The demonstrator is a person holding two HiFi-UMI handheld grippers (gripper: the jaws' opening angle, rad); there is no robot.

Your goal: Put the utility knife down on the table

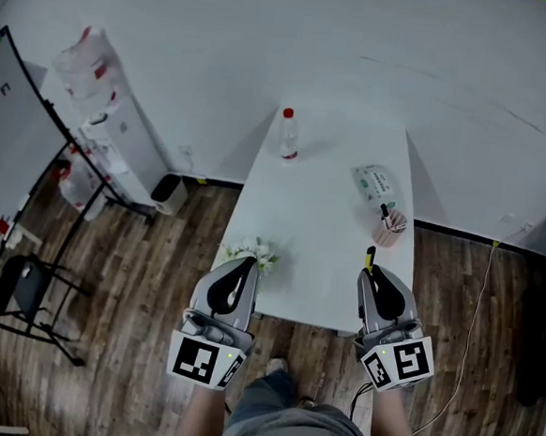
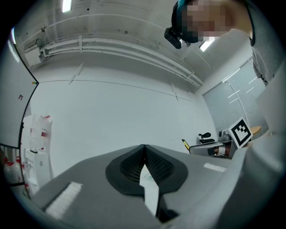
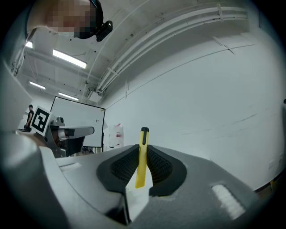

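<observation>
A slim yellow utility knife point(image 3: 142, 154) with a black slider stands upright between the pads of my right gripper point(image 3: 142, 147), which is shut on it. In the head view the knife's yellow tip point(image 1: 369, 259) pokes out past my right gripper point(image 1: 373, 281) over the near right corner of the white table point(image 1: 317, 253). My left gripper point(image 1: 240, 274) hovers at the table's near left edge, its jaws pressed together with nothing between them. The left gripper view shows its black pads point(image 2: 144, 161) closed and pointing up at the wall.
On the table stand a clear bottle with a red cap point(image 1: 288, 135), a wipes pack point(image 1: 375, 183), a pen cup point(image 1: 389, 228) and a small bunch of flowers point(image 1: 251, 254). A whiteboard point(image 1: 17, 126) and a black chair point(image 1: 23, 287) are at the left. A cable point(image 1: 472, 322) runs across the floor at right.
</observation>
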